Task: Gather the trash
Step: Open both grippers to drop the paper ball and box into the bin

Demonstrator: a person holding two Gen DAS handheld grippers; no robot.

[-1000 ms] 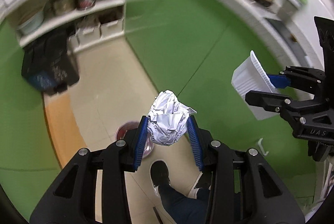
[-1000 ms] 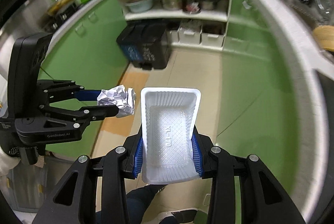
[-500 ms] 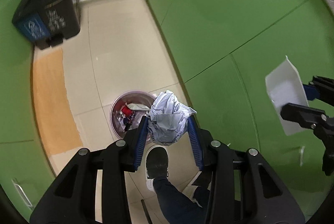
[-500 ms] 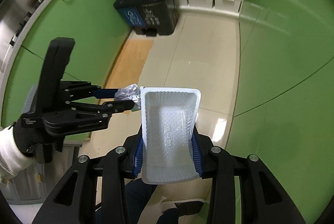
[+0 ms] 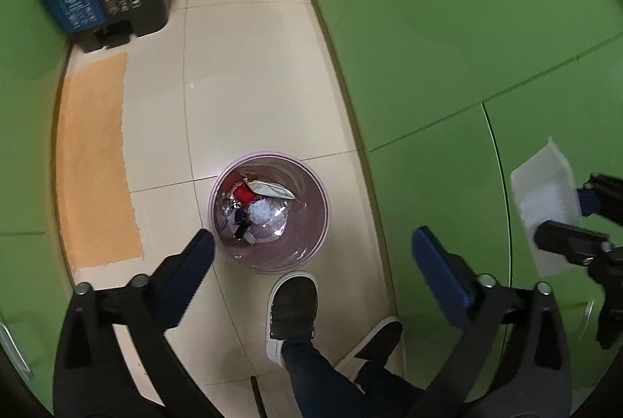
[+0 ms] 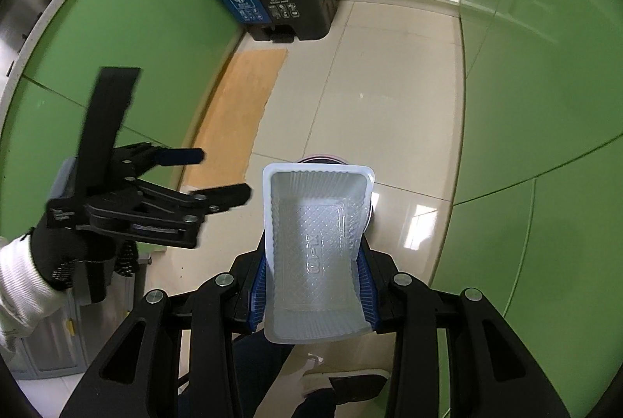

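On floor: bin [image 5: 269,211] w/ mixed trash, foil ball [image 5: 266,215] now inside. Left gripper [image 5: 311,254] fingers opening, empty; right gripper [image 6: 311,291] clamps tray [image 6: 316,250].

Open bin [image 5: 268,211] mouth unobstructed, shoe [image 5: 292,305] beside, cabinets [image 5: 447,48] right

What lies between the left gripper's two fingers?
Nothing is held. In the left wrist view the left gripper, jaws opening, frames only the bin and a shoe below.
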